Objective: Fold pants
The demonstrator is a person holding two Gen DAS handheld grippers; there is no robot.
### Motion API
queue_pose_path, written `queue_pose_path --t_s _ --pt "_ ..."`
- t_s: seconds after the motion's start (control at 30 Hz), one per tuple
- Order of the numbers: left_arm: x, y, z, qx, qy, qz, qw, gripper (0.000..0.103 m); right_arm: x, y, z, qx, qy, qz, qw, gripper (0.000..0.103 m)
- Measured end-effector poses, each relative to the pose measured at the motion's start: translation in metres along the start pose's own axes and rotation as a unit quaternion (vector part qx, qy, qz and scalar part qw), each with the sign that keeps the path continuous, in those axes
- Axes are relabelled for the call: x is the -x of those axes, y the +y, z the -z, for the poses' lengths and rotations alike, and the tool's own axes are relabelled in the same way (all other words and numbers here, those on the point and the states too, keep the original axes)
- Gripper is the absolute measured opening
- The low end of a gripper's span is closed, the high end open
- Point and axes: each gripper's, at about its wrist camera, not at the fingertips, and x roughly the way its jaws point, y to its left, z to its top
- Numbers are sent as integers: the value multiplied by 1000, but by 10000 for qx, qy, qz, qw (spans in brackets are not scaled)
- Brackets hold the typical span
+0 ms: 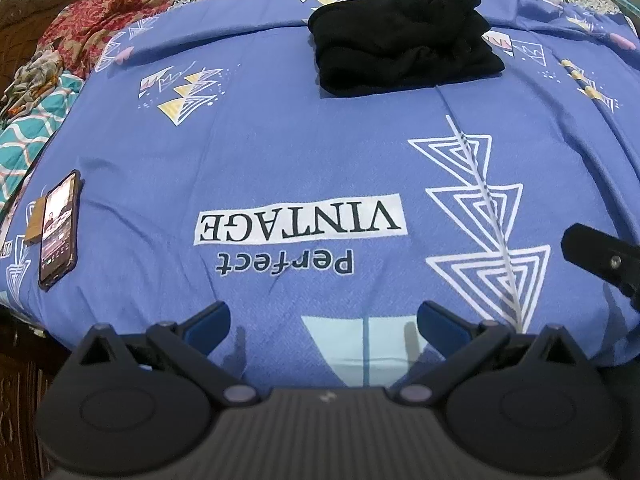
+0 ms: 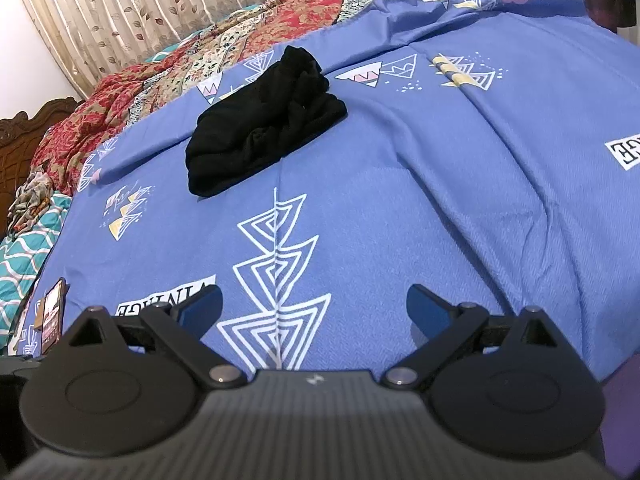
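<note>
The black pants (image 1: 404,44) lie folded in a compact bundle on the blue bedsheet (image 1: 280,152), far ahead of both grippers. They also show in the right wrist view (image 2: 264,124). My left gripper (image 1: 324,324) is open and empty, low over the near part of the sheet. My right gripper (image 2: 314,308) is open and empty, also near the bed's front edge. A black part of the right gripper (image 1: 600,258) shows at the right edge of the left wrist view.
A phone (image 1: 60,228) lies on the sheet at the left and also shows in the right wrist view (image 2: 52,316). Red floral and teal quilts (image 1: 80,32) are piled at the far left. A carved wooden headboard (image 2: 24,128) and a curtain (image 2: 140,4) stand behind.
</note>
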Motion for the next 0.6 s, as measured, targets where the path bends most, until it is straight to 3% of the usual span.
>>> queue_pose_path --t_s 0.6 --pt "-6 1 0 -14 138 65 9999 103 -3 -2 0 -34 68 21 10000 100"
